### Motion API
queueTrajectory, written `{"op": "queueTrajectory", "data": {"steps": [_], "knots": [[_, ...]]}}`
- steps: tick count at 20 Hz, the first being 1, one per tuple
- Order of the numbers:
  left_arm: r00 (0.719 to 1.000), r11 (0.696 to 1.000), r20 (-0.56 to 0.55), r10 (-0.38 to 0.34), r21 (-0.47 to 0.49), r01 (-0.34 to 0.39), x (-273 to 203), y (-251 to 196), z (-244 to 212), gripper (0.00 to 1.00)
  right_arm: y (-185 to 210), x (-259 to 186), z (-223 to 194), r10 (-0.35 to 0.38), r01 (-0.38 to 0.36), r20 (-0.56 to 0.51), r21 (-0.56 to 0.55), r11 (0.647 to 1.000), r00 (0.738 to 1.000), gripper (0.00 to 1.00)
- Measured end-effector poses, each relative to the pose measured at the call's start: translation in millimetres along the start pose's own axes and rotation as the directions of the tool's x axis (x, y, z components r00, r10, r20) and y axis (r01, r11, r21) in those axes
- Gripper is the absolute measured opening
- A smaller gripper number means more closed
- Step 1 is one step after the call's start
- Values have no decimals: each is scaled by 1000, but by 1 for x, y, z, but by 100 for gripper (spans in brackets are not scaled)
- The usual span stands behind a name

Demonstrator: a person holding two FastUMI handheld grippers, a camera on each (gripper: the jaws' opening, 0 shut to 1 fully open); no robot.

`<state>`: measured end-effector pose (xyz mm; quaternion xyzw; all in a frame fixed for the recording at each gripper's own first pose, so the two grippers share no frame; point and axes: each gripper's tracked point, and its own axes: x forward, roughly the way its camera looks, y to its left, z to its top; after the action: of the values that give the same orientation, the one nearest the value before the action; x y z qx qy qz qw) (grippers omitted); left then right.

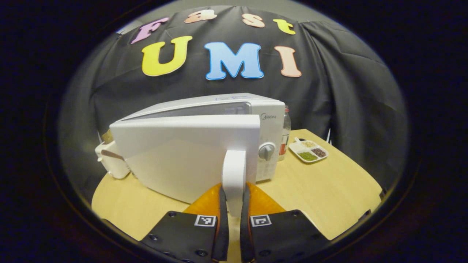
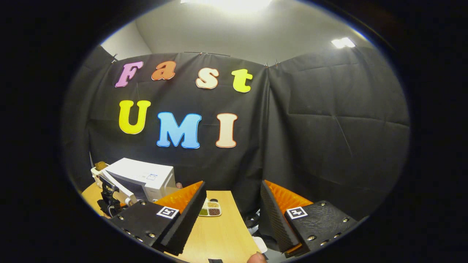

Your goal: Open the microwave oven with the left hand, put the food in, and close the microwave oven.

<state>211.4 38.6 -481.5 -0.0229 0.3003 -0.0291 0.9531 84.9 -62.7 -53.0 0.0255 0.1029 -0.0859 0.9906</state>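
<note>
The wooden table (image 1: 329, 190) is the biggest thing here. It carries all the rest. Its light top runs out to a rounded edge on the near side.

The white microwave oven (image 1: 256, 109) stands toward the back of the table, near the left edge in the left gripper view. Its door (image 1: 182, 157) hangs part way open and swings out toward the camera. A round knob (image 1: 266, 150) sits on the panel beside the door. In the right gripper view the microwave oven (image 2: 142, 177) is far off on the table's left side, with its door (image 2: 117, 186) ajar.

The left gripper (image 1: 234, 204) has its 2 fingers closed tight on the door handle (image 1: 234, 175), 1 finger on each side. The handle is a white upright bar at the door's free edge.

The right gripper (image 2: 232, 215) is held up above the near edge of the table. Its 2 fingers are spread wide apart and hold nothing.

A white appliance (image 1: 109, 160) peeks out behind the door at the table's left edge.

A clear bottle (image 1: 285, 135) stands just beside the microwave oven on its right.

The food tray (image 1: 308, 150) lies near the table's far right edge, close to the bottle. It is a small white dish with 3 little parts. Green, brown and pale bits lie in them. In the right gripper view the food tray (image 2: 209, 209) lies just past the right gripper's left finger.
</note>
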Motion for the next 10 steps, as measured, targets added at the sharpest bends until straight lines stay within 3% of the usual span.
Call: {"op": "queueTrajectory", "data": {"steps": [3, 10], "knots": [[996, 996, -19, 92, -10, -92, -42, 27, -21, 20, 0, -17, -10, 57, -57, -9, 48, 997, 998, 92], [960, 959, -68, 272, -61, -276, -116, 105, -64, 19, 9, -51, -20, 166, -166, 19, 37, 985, 986, 92]]}}
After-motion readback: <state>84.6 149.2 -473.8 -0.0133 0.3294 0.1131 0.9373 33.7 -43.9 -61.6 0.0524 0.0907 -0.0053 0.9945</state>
